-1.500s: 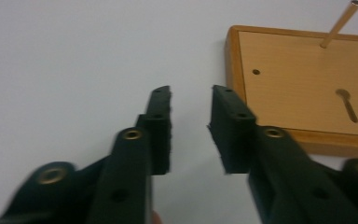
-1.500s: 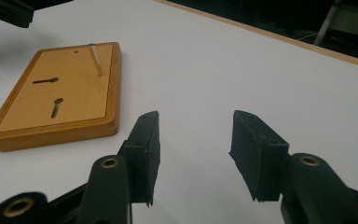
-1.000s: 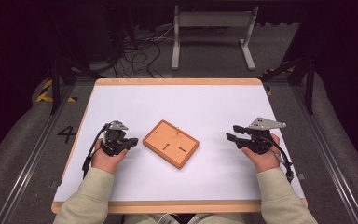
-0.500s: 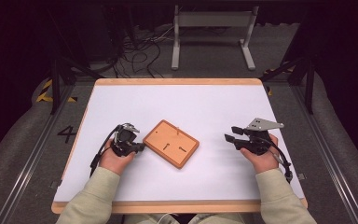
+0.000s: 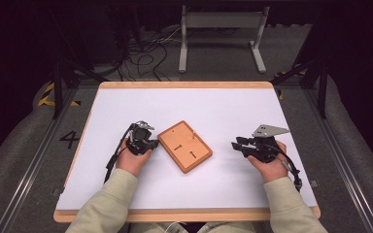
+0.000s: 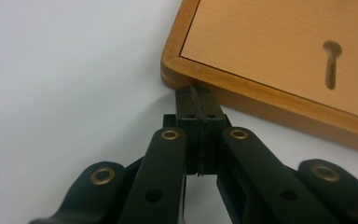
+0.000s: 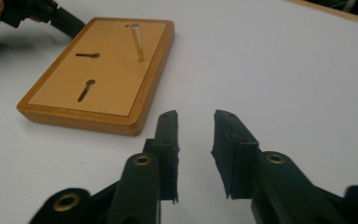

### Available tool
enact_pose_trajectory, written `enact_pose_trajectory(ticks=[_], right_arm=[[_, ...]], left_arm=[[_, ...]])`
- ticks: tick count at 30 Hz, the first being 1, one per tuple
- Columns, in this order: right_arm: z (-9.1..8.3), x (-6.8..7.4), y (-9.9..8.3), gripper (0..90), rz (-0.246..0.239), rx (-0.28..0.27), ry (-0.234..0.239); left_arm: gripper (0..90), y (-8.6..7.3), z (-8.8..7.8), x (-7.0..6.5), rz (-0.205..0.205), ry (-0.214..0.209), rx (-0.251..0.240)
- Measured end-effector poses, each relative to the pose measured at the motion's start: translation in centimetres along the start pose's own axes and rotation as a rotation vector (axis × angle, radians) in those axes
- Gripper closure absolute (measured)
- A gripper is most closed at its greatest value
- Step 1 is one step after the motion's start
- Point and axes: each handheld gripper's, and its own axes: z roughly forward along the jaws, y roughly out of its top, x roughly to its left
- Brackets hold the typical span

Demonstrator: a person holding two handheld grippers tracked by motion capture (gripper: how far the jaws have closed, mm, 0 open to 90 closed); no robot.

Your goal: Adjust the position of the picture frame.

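Note:
An orange wooden board [image 5: 184,146] with two keyhole slots lies flat at the middle of the white table; a thin wooden peg [image 7: 137,42] stands near one corner. My left gripper [image 5: 151,142] is shut, its tips pressed against the board's left edge [image 6: 200,77], nothing between its jaws. My right gripper [image 5: 236,144] hovers to the right of the board, apart from it, jaws open and empty [image 7: 195,140]. In the right gripper view the left gripper [image 7: 70,21] touches the board's far side.
The white table top [image 5: 233,107] has a wooden rim [image 5: 184,84]. Beyond it are a metal stand [image 5: 221,29] and cables [image 5: 145,48] on the dark floor. Free surface lies all around the board.
My left gripper has moved right across the table until its shut tips touch the board's left edge. The board has turned slightly. The right gripper has barely moved.

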Motion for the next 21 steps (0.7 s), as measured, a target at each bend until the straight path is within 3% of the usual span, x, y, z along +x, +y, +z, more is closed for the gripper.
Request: enact_pose_trajectory(ticks=[3,4,6,14,18,21], right_arm=[[0.5,0.4,0.2,79.1,-0.009,0.028,0.010],[1.3,0.9,0.5,86.7,-0.019,0.059,0.020],[1.7,1.1,0.6,89.3,-0.022,0.077,0.027],[6.1,1.8,1.8,90.0,-0.035,0.212,0.065],[8.4,1.7,2.3,90.0,-0.047,0.305,0.067],[8.9,1.9,2.6,90.0,-0.053,0.336,0.094]], left_arm=[[90.0,0.1,0.2,0.0,-0.001,0.001,-0.007],[90.0,0.0,-0.1,0.1,-0.005,0.002,-0.014],[90.0,-0.1,-0.3,0.2,-0.002,0.003,-0.016],[89.1,-2.2,-3.5,1.2,-0.038,0.003,-0.089],[88.7,-2.8,-4.2,1.4,-0.041,0.010,-0.101],[88.8,-3.1,-4.5,1.5,-0.049,0.013,-0.111]])
